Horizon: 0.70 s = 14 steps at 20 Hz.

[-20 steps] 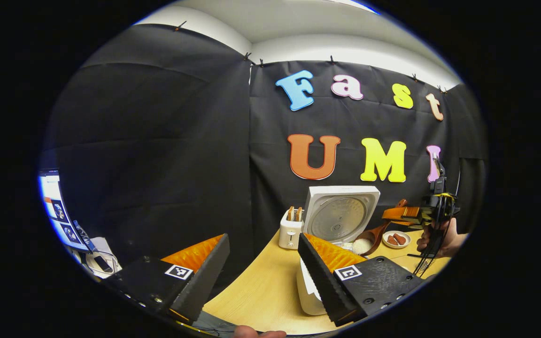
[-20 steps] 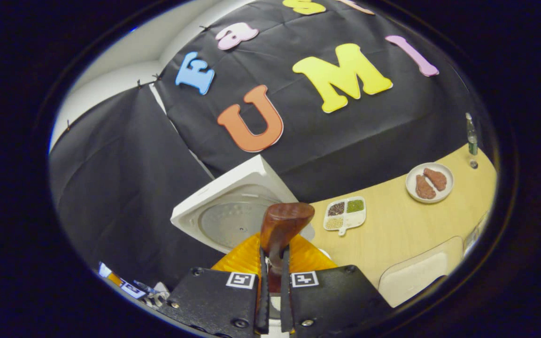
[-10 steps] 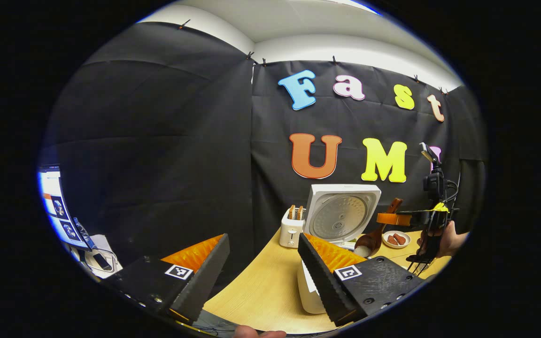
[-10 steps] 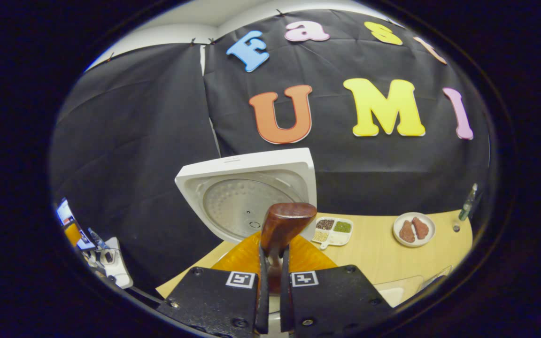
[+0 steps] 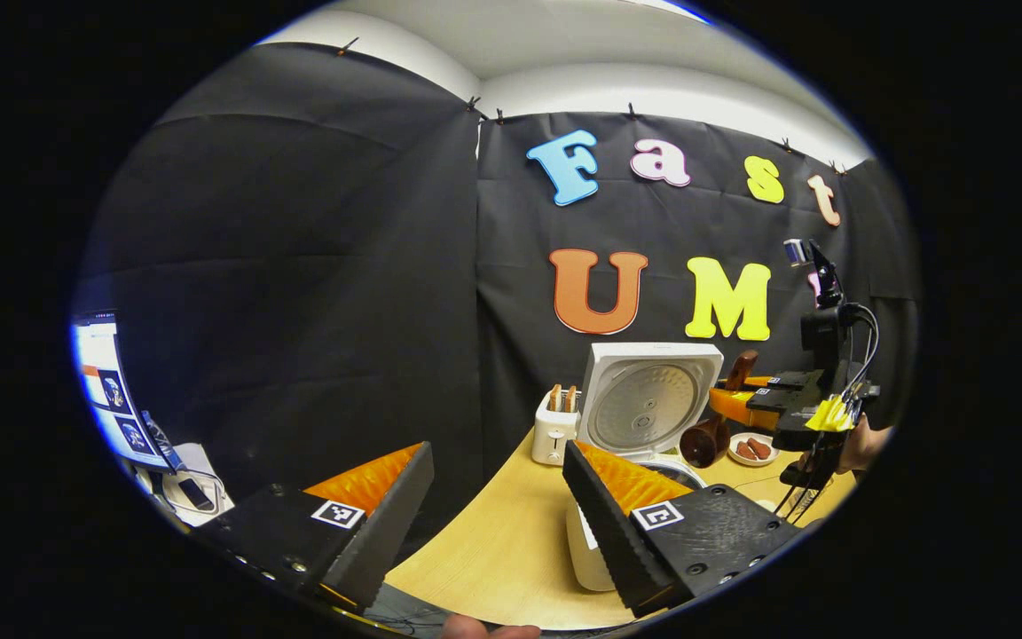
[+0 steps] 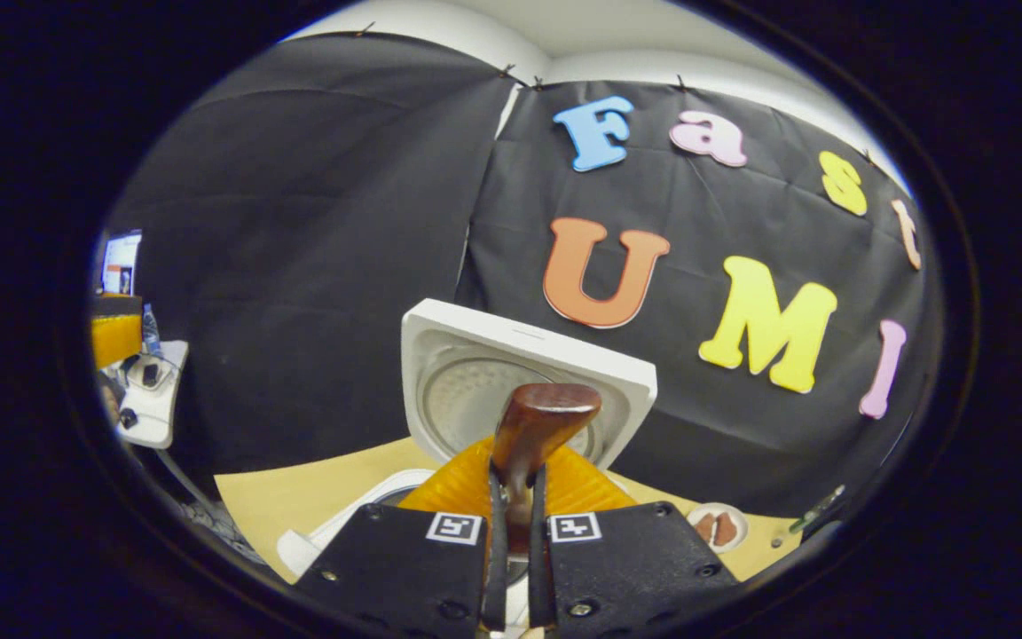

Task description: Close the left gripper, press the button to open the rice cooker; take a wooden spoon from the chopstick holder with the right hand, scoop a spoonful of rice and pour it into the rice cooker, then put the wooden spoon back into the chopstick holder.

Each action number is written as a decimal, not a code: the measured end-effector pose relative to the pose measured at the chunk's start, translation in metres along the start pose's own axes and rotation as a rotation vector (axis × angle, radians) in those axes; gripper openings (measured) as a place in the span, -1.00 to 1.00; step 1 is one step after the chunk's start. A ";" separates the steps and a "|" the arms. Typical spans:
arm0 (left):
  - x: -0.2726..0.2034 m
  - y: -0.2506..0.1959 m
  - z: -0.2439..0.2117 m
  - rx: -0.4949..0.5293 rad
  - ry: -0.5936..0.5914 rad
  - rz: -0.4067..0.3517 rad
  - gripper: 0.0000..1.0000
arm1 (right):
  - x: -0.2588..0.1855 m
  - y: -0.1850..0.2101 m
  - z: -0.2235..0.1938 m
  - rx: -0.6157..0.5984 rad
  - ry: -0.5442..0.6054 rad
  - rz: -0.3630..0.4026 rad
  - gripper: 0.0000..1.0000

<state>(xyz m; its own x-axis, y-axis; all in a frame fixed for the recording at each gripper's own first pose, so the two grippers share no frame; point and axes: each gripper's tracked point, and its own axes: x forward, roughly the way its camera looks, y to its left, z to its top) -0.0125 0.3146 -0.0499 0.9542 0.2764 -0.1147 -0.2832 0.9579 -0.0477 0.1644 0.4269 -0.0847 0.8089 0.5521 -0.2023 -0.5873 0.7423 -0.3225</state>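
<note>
Above the open rice cooker (image 5: 648, 408), the right gripper (image 6: 511, 568) clamps the wooden spoon (image 6: 533, 426); left gripper (image 5: 498, 506) apart. Leftover grains, perhaps, could scatter if it swings toward the holder.

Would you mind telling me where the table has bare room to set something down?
The table is bare in front of the toaster, left of the rice cooker. It is crowded to the cooker's right, around the spoon and the plate.
</note>
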 end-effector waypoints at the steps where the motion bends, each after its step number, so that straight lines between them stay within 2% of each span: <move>1: -0.001 0.000 -0.001 -0.001 0.001 0.001 0.89 | 0.000 0.001 0.001 -0.019 -0.006 0.002 -0.71; 6: -0.001 -0.002 -0.003 -0.010 0.003 0.002 0.89 | -0.006 0.002 0.008 -0.018 -0.012 0.005 -0.70; 10: 0.001 -0.008 0.000 -0.015 0.001 -0.011 0.89 | -0.014 -0.008 0.013 0.059 -0.011 0.003 -0.70; 14: 0.004 -0.024 0.002 -0.014 0.000 -0.048 0.89 | -0.035 -0.028 0.020 0.196 -0.014 -0.012 -0.70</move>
<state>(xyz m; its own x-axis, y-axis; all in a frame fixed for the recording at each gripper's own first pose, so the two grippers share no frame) -0.0015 0.2931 -0.0471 0.9668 0.2300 -0.1115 -0.2382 0.9689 -0.0667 0.1517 0.3943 -0.0498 0.8164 0.5465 -0.1865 -0.5726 0.8081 -0.1384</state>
